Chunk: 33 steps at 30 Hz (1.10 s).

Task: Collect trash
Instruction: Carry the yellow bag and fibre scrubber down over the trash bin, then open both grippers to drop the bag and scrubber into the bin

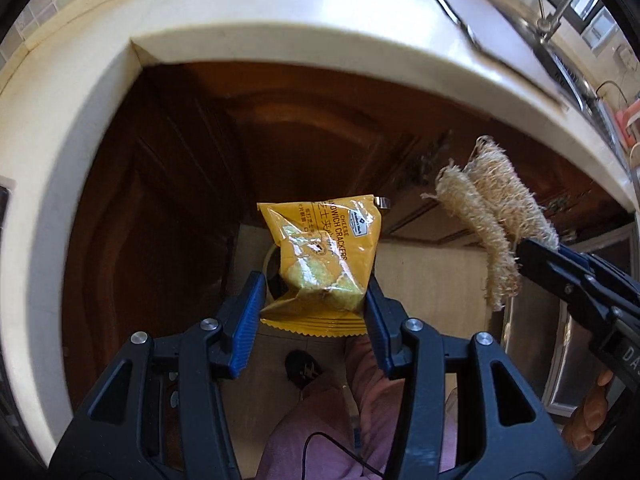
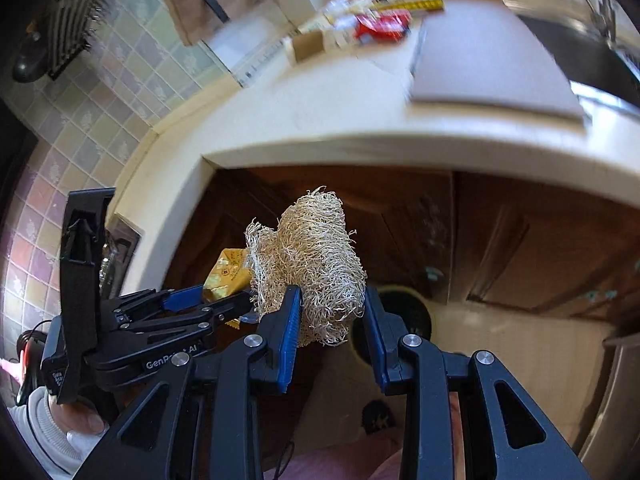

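Note:
My left gripper (image 1: pixel 316 300) is shut on a yellow cheese cracker packet (image 1: pixel 322 256), whose lower part sits between the blue pads. My right gripper (image 2: pixel 330 312) is shut on a tan loofah sponge (image 2: pixel 316 256). In the left wrist view the loofah sponge (image 1: pixel 488 216) and right gripper (image 1: pixel 524 256) hang to the right of the packet. In the right wrist view the left gripper (image 2: pixel 216 300) and the packet (image 2: pixel 228 272) show at the left. Both point down past the cream counter edge (image 1: pixel 280 44), above a round dark bin opening (image 2: pixel 404 316) on the floor.
Brown cabinet doors (image 1: pixel 180 200) stand under the counter. A grey board (image 2: pixel 480 56) and red and yellow packages (image 2: pixel 380 24) lie on the counter, with a sink (image 2: pixel 592 48) at the right. A person's pink trouser leg (image 1: pixel 360 412) and dark shoe (image 1: pixel 302 368) are below. Tiled wall (image 2: pixel 80 128) is at the left.

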Available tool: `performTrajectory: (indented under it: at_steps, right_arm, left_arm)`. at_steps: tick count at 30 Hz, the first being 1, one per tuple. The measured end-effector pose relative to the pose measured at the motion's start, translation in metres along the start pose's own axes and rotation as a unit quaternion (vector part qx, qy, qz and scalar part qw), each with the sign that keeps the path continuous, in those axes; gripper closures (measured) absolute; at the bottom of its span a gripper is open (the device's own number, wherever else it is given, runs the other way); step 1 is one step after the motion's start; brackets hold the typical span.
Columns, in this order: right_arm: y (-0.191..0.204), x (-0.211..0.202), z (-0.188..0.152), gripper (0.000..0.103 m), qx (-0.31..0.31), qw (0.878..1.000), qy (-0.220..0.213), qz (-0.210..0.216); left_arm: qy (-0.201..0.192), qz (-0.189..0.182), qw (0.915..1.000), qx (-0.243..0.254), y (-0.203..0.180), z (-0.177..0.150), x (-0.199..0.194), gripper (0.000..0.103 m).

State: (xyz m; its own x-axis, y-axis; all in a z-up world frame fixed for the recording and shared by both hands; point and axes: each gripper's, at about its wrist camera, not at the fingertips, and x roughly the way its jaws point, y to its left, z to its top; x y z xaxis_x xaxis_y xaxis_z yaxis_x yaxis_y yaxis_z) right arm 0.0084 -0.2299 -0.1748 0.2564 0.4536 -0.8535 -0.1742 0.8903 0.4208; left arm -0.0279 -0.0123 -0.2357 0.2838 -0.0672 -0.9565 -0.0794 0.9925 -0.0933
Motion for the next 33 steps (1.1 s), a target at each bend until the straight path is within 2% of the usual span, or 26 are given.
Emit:
performTrajectory:
  at_steps: [4,10,16,20,23,25,28,33]
  right_arm:
    - [-0.027,0.042,-0.024,0.073,0.034,0.999,0.036,-0.008]
    - [-0.068,0.121,-0.055,0.073,0.059,0.994,0.084,-0.035]
    - [-0.102,0.209,-0.069,0.073,0.061,0.989,0.123,-0.058]
    - [-0.113,0.262,-0.067,0.072,0.050,0.986,0.143,-0.065]
    - [-0.120,0.295,-0.065,0.070,0.047,0.984,0.157,-0.070]
    - [-0.124,0.313,-0.062,0.067,0.056,0.981,0.170,-0.068]
    - [-0.131,0.330,-0.059,0.062,0.071,0.980,0.177,-0.058]
    - [-0.131,0.339,-0.058,0.052,0.069,0.978,0.187,-0.056]
  left_arm:
    - [0.013,0.012,0.9998,0.009,-0.005,-0.014,0.041,0.058]
    - [0.046,0.025,0.9986,-0.006,-0.002,-0.018,0.121,0.058]
    - [0.089,0.023,0.9955,-0.023,0.014,-0.028,0.210,0.058]
    - [0.120,0.016,0.9924,-0.023,0.021,-0.036,0.254,0.057]
    - [0.137,0.026,0.9902,-0.008,0.022,-0.039,0.278,0.044]
    - [0.149,0.032,0.9883,-0.002,0.023,-0.041,0.291,0.029]
    - [0.161,0.035,0.9864,-0.002,0.022,-0.042,0.301,0.023]
    - [0.158,0.028,0.9869,-0.015,0.030,-0.042,0.299,0.022]
